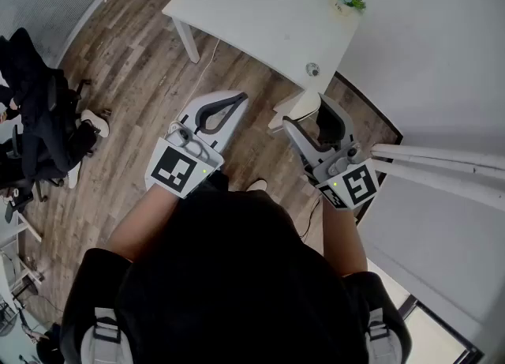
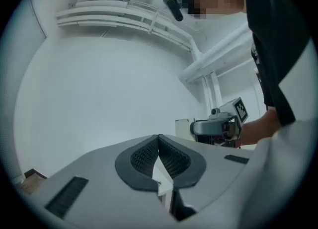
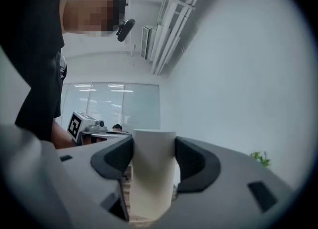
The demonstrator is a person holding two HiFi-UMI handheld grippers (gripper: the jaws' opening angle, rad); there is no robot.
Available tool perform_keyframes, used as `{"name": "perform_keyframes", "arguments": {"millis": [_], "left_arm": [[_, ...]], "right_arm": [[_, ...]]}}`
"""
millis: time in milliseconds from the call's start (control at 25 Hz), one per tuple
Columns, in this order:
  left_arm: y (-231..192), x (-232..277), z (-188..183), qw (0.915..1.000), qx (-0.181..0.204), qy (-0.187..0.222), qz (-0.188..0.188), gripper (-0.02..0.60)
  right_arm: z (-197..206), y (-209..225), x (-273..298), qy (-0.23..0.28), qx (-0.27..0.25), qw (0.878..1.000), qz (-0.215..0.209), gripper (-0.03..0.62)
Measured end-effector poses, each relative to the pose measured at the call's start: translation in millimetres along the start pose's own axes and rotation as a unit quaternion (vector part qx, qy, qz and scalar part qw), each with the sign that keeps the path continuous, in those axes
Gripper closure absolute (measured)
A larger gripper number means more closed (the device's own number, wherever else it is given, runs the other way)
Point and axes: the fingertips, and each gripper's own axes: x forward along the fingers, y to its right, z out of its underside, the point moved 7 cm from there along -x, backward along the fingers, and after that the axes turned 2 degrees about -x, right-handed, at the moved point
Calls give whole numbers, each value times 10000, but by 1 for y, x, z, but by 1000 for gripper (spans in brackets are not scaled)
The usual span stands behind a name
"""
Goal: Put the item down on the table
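Cup (image 3: 151, 183) sits upright between my right gripper's (image 3: 154, 148) jaws, pads pressing both its sides, held level in the air just short of the white table (image 1: 260, 15). My left gripper (image 2: 159, 141) is empty, its jaw tips meeting.

I log a black short-sleeved top (image 1: 237, 275) and pale grey shoulder straps (image 1: 96, 348) with black buckles (image 1: 107, 329). Left gripper (image 1: 237, 100) and right gripper (image 1: 319, 118): light grey shells, dark ribbed pads (image 2: 171, 158), black-and-white marker cubes (image 1: 177, 169), a small green light (image 1: 206, 170) beside each.
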Motion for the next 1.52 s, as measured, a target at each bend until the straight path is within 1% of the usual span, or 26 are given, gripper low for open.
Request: {"name": "perform_keyframes", "arguments": {"millis": [200,320,480,680,840,1080,1200,1520], "left_arm": [[44,5,-4,10000,73,49,-26,588],[61,7,-4,10000,14,23,-57,588],[71,6,-4,10000,-16,27,-82,588],[74,3,-4,9999,27,41,-102,588],[67,-3,-3,9999,23,-17,-138,588],[44,-9,-4,9998,44,105,-147,588],[27,-15,-4,9998,71,117,-111,588],[-29,-27,-3,9998,-26,176,-38,588]], "right_arm": [[-1,-1,-39,34,87,9999,-69,323],[0,-3,-55,19,142,9998,-145,322],[1,-8,-65,32,107,9997,-199,322],[-1,-13,-66,106,81,9998,-169,322],[0,-17,-60,108,85,9998,-133,322],[2,-19,-38,68,65,10000,28,322],[3,-21,-22,72,56,9999,105,322],[4,-28,32,2,80,9998,200,322]]}}
